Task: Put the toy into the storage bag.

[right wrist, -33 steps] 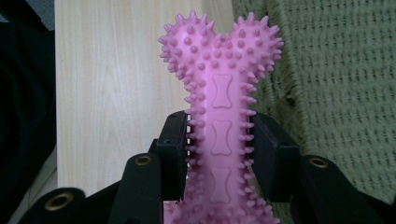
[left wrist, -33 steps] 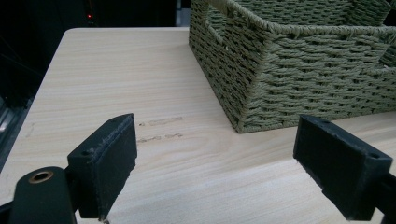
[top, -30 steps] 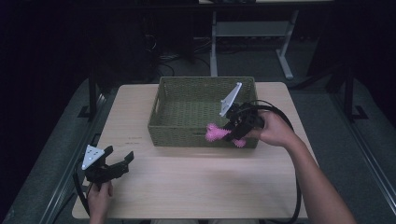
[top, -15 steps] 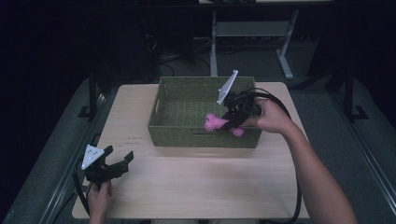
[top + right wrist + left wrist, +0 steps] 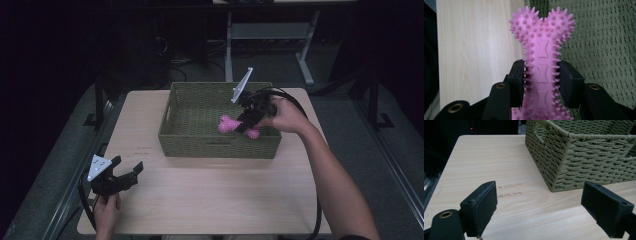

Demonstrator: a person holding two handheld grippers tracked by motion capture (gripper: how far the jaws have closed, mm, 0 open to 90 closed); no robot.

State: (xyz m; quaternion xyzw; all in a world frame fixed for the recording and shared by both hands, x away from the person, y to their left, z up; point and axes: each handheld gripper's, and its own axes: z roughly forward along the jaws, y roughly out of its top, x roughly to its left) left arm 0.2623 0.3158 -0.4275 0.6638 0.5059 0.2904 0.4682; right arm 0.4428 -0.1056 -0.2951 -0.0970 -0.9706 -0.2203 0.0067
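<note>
Pale wooden table (image 5: 210,200) under dim light, with woven green basket (image 5: 215,145) at its far side. Right gripper (image 5: 245,121) over the basket's right part, jaws clamped on pink spiky bone toy (image 5: 541,57); left gripper (image 5: 127,174) near the basket's front-left corner, jaws wide apart, empty. Probably placing step: next, lower into the basket and release.

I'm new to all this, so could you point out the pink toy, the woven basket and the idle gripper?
pink bone toy (image 5: 541,62): right gripper view, its shaft.
basket (image 5: 220,145): high view, front wall.
left gripper (image 5: 129,171): high view, between its open jaws.
</note>
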